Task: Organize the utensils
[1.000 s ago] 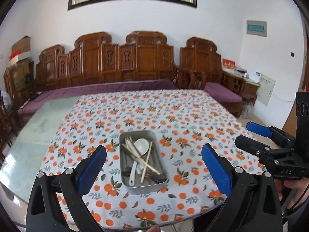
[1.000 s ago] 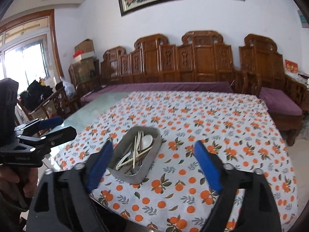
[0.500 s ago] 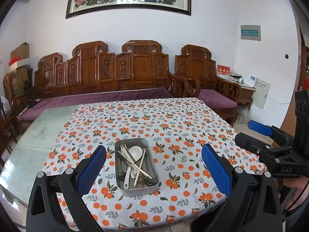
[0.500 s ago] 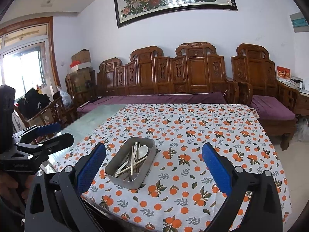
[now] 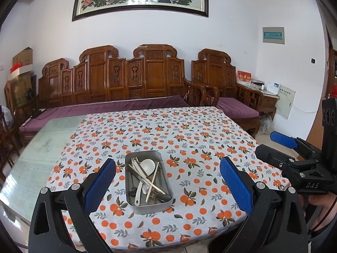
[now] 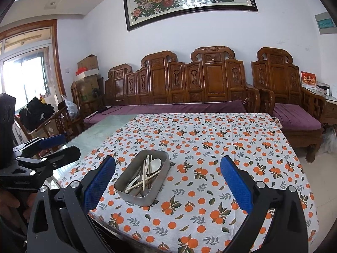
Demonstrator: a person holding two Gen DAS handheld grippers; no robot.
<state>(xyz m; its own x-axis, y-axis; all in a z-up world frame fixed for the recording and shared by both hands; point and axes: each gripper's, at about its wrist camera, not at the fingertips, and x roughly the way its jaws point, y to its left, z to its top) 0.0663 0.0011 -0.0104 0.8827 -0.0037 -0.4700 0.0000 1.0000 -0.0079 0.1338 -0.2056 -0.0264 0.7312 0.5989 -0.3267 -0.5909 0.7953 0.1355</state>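
A steel tray sits on the near part of the table and holds a jumble of utensils: a white spoon, pale chopsticks, a fork and darker metal pieces. My left gripper hovers short of the table's near edge, open, with the tray framed between its blue pads and nothing in them. In the right wrist view the same tray lies front left of my right gripper, which is also open and holds nothing. Each gripper shows in the other's view: right gripper, left gripper.
An orange-print cloth covers most of the table; bare glass top shows at the left. A carved wooden bench with purple cushions runs behind. Wooden chairs stand at the left, a side table at the right.
Both grippers have drawn back and risen from the table, so the tray looks smaller and more of the wall picture shows. Both stay open.
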